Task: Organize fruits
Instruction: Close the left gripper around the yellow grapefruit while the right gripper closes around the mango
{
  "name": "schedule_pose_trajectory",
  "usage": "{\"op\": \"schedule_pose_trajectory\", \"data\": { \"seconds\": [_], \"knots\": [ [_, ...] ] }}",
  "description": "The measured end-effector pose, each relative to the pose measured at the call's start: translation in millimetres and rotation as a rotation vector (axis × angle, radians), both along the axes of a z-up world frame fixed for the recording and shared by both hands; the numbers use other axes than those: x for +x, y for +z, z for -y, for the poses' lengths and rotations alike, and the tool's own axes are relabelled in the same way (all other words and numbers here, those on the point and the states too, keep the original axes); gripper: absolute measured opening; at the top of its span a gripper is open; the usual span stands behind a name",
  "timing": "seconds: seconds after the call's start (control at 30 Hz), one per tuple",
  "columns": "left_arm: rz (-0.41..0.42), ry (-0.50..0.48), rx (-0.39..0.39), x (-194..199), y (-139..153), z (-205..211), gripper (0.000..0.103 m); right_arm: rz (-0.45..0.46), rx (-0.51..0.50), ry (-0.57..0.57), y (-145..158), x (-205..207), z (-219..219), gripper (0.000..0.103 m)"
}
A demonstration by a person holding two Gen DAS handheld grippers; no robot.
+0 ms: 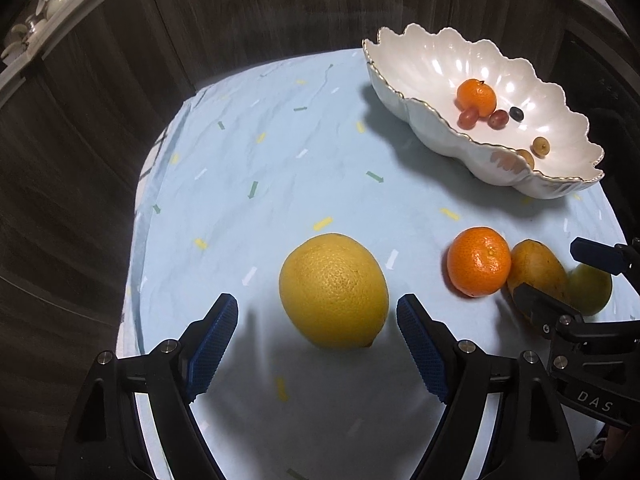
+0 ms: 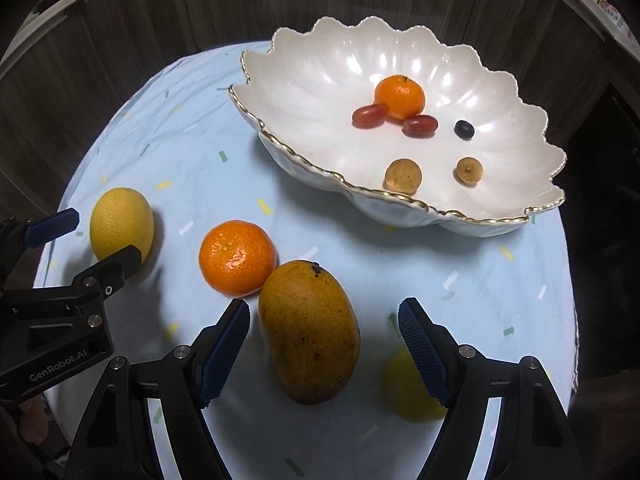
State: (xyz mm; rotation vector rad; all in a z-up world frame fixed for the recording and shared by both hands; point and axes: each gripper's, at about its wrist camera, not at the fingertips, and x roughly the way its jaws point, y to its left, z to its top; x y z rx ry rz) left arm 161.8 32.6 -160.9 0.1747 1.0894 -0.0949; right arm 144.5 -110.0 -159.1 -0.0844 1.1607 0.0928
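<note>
A big yellow citrus [image 1: 334,290] lies on the blue cloth between the spread fingers of my left gripper [image 1: 316,304], with a gap to each pad. My right gripper [image 2: 324,308] stands open astride a brown-yellow mango [image 2: 310,332], and neither pad presses on it. A loose tangerine [image 2: 238,258] touches the mango's far end. A small yellow fruit [image 2: 404,388] lies half hidden behind the right finger. The scalloped white bowl [image 2: 304,164] holds another tangerine [image 2: 400,96], two red grapes, a dark grape and two brown round fruits. The left gripper [image 2: 96,238] also shows around the citrus [image 2: 120,222].
A light blue cloth [image 1: 248,152] with small coloured marks covers the round table. Dark wood panelling rises behind it. The bowl [image 1: 440,136] stands at the far right edge. The right gripper [image 1: 560,276] sits close beside the left one, over the mango [image 1: 536,268].
</note>
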Motion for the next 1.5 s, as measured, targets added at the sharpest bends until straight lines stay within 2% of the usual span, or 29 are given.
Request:
{"op": "schedule_pose_trajectory", "data": {
  "seconds": [0.23, 0.37, 0.47, 0.57, 0.7, 1.17, 1.5],
  "knots": [
    [-0.028, 0.011, -0.021, 4.6, -9.0, 1.0, 0.079, -0.023, -0.010, 0.004, -9.5, 6.1, -0.7, 0.077],
    [-0.051, 0.019, -0.036, 8.2, -16.2, 0.8, 0.069, -0.021, -0.016, 0.006, -12.0, 9.7, -0.8, 0.077],
    [-0.063, 0.028, -0.041, 10.5, -21.4, 0.3, 0.066, -0.024, -0.030, 0.019, -14.5, 11.5, -3.3, 0.076],
    [-0.073, 0.031, -0.051, 11.5, -24.3, -0.3, 0.061, -0.031, -0.034, 0.040, -18.2, 15.4, -6.7, 0.070],
    [-0.070, 0.022, -0.060, 11.5, -24.8, 1.3, 0.055, -0.036, -0.002, 0.069, -19.0, 17.0, -12.7, 0.053],
    [-0.066, 0.025, -0.072, 5.2, -22.0, 4.0, 0.053, -0.016, 0.018, 0.034, -12.8, 7.0, -4.9, 0.050],
    [-0.039, 0.013, -0.079, -8.3, -4.4, 14.0, 0.052, 0.013, 0.048, -0.001, 4.0, -3.3, 14.2, 0.050]
  ]
}}
